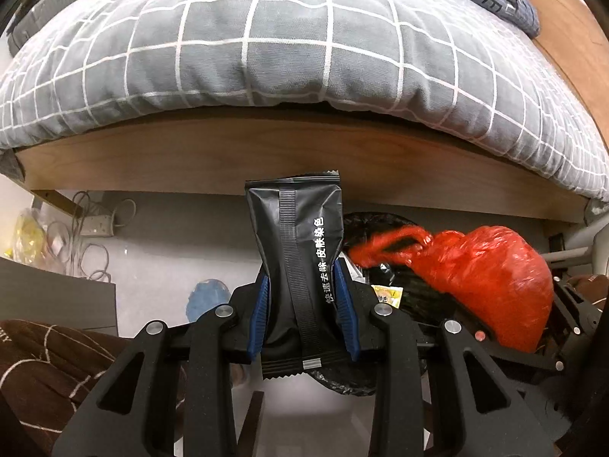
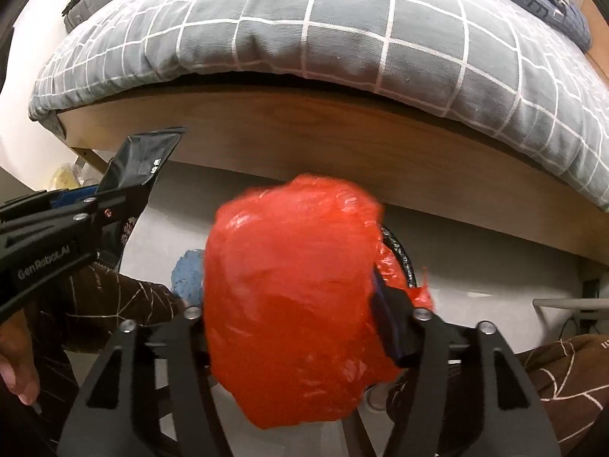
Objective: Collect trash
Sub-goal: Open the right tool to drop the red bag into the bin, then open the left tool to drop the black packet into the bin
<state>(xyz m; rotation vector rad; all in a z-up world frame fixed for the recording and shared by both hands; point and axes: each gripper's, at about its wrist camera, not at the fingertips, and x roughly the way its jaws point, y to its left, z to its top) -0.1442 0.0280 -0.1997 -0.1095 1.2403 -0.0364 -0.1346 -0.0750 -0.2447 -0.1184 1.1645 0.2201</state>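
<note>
Bed frame (image 1: 304,152) backs the left view: left gripper (image 1: 302,297) clenched on black sachet (image 1: 297,251), kept upright above black bin bag (image 1: 365,236). Right view: right gripper (image 2: 300,316) jaws wide, red bag (image 2: 293,297) between them, likely being dropped binward.

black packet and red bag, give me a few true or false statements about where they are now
1. The left gripper is shut on the black packet. True.
2. The red bag lies on the bed. False: it sits between the right gripper's fingers, below the bed.
3. The black packet bears white lettering. True.
4. The bed cover is plain red. False: it is grey with a white grid.
</note>
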